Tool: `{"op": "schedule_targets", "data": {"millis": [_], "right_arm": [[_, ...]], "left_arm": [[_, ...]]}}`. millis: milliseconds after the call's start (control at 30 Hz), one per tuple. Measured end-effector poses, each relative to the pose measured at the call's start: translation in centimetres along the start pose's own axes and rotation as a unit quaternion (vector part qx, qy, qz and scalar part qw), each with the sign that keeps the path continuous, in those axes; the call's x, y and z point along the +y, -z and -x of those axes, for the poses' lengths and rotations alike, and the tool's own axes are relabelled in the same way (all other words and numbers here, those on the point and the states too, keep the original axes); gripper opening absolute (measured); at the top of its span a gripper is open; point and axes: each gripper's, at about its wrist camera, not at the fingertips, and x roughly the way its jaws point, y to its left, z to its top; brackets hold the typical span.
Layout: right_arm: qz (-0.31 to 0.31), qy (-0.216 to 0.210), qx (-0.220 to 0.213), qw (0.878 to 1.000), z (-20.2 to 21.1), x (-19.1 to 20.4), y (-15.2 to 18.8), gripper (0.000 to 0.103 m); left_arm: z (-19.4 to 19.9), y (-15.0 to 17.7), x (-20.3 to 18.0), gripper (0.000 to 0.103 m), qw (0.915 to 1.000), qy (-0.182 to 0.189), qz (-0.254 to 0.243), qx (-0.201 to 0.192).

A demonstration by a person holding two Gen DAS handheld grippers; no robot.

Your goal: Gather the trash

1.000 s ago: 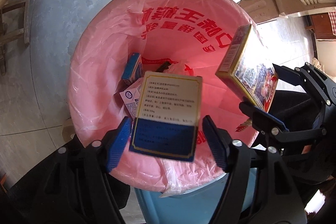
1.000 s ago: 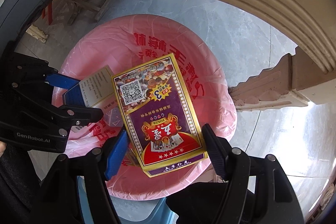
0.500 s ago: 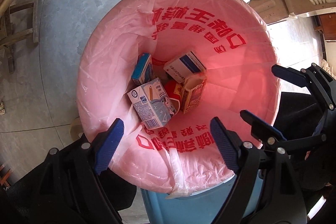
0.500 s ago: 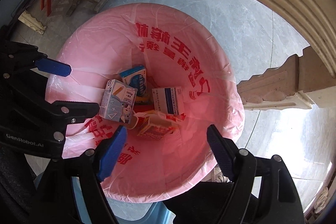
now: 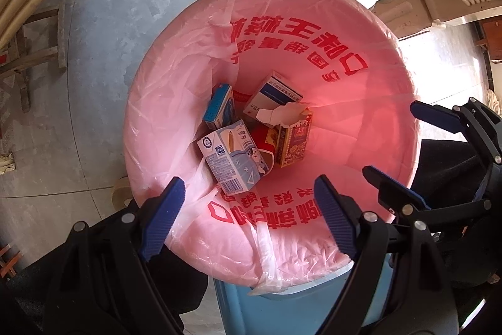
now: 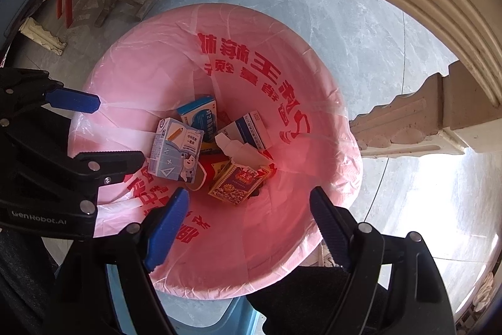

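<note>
You let both boxes go a second ago, so your left gripper (image 5: 248, 215) and right gripper (image 6: 248, 225) hung wide open and empty while the poker box (image 5: 293, 143) sat at the bag's (image 5: 345, 115) 3 o'clock, drop done.

Below me the grey marble floor (image 5: 131, 5) carried the blue bin (image 5: 301, 303) with its pink liner (image 5: 360, 146), boxes inside.
</note>
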Motion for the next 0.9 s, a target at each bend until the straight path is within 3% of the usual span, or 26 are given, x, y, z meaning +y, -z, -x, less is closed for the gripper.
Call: {"op": "schedule_targets", "data": {"millis": [300,400,567,767,900], "right_arm": [[-0.047,0.009,-0.015,0.999,2.9,-0.6,0.9,0.081],[-0.062,0.012,-0.027,0.998,4.3,-0.8,1.5,0.086],[-0.106,0.009,-0.051,0.993,7.2,-1.9,2.8,0.087],[-0.128,0.034,-0.129,0.983,13.2,-1.9,4.7,0.087],[-0.122,0.069,-0.189,0.972,17.6,-0.8,6.2,0.092]], "left_arm": [[2.3,0.7,-0.2,0.082,0.999,-0.019,0.023,-0.033],[4.1,1.3,-0.7,0.082,0.9978,-0.022,0.025,-0.057],[7.5,2.7,-1.5,0.082,0.9929,-0.022,0.033,-0.112],[12.3,5.0,-2.6,0.082,0.9789,-0.053,0.036,-0.194],[16.3,7.0,-4.4,0.082,0.9616,-0.077,0.027,-0.262]]}}
